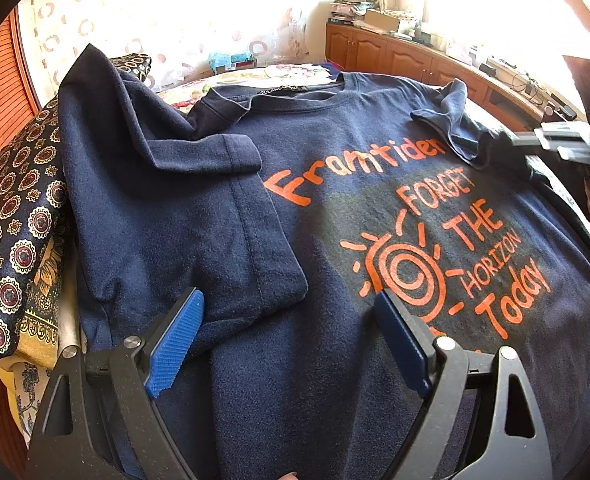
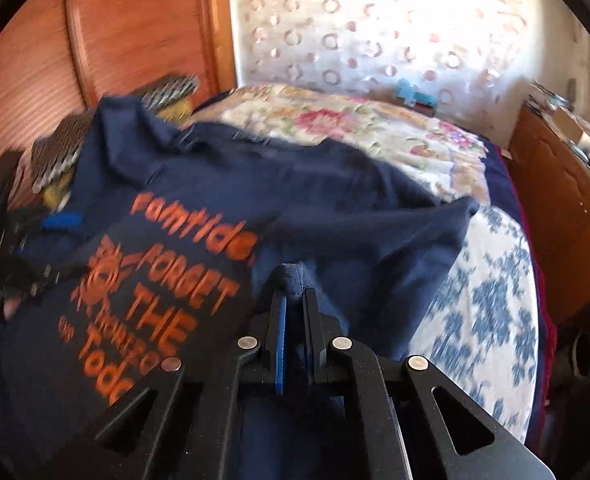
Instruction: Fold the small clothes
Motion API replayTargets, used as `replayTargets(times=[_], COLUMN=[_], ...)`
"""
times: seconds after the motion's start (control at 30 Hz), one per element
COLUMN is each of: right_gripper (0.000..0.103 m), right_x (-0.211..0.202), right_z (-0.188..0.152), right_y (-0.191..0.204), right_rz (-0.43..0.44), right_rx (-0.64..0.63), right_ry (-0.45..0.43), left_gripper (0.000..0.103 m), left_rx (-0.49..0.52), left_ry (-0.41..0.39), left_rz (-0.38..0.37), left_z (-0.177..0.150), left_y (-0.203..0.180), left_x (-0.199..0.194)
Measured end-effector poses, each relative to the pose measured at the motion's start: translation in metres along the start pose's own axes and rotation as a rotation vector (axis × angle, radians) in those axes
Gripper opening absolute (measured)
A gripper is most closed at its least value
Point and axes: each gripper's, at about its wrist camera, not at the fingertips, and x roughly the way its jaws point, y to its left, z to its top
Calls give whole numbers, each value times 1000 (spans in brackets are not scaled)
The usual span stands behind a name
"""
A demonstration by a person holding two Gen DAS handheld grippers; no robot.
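A bed [image 2: 491,320], covered with floral and blue-patterned bedding, is seen carrying a navy T-shirt [image 1: 335,208] spread front side up. The shirt's long axis is laid from the hem, nearest the left wrist camera, to the neckline [image 1: 295,94] at the far end, so the collar is pointed away towards the curtained window [image 1: 175,12]. The orange print [image 1: 435,248] is left exposed in the middle of the chest. One side of the shirt, with its sleeve [image 1: 231,152], is folded inwards over the body on the left of the left wrist view. A patterned dark cloth [image 1: 11,248] is seen just beside that folded edge.

The left hand-held gripper [image 1: 291,320] is held above the lower part of the shirt, angled downwards, its blue pads [image 1: 175,344] set wide apart with nothing between them.

The right hand-held gripper [image 2: 295,300] is tilted downwards at the shirt's other side, its jaws brought narrow and clamped on a bunched fold [image 2: 293,278] of the navy fabric at the sleeve edge; this view is blurred.
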Motion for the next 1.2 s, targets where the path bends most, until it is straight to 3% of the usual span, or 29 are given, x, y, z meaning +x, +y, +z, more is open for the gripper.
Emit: replayTargets(times=[0.07,0.2,0.33,0.47,0.57,0.8,0.83,0.87,0.97,1.07,1.2], right_gripper=[10,45,48,48,48,48,45,34,30,11,10], right_x=[1,-4,-19,-28,-13,61,69,76,92,101,90], right_z=[-11,-23,-10,14,37,69,72,75,87,104,119], right_y=[8,17,7,-5,-14,-12,-12,-12,-11,-12,-11], right_rz=[29,40,67,43,0,-20,-23,-18,-30,-15,14], right_rx=[-28,-73,-45,-14,23,-11,-17,-25,-71,-74,-84], right_ry=[44,77,21,-30,-7,95,110,129,167,169,41], left_gripper=[87,87,87,87,87,87,87,87,87,87,87], left_rx=[0,0,4,5,-5,-22,-24,-26,-43,-69,-101], left_ry=[0,0,1,6,30,-115,-136,-149,-181,-202,-215], left_rz=[0,0,6,7,10,1,4,5,19,32,55], left_z=[0,0,0,2,6,29,33,35,47,56,63], left_y=[0,0,-1,-4,-5,3,5,8,25,44,70], left_x=[0,0,0,1,0,-42,-48,-51,-57,-59,-61])
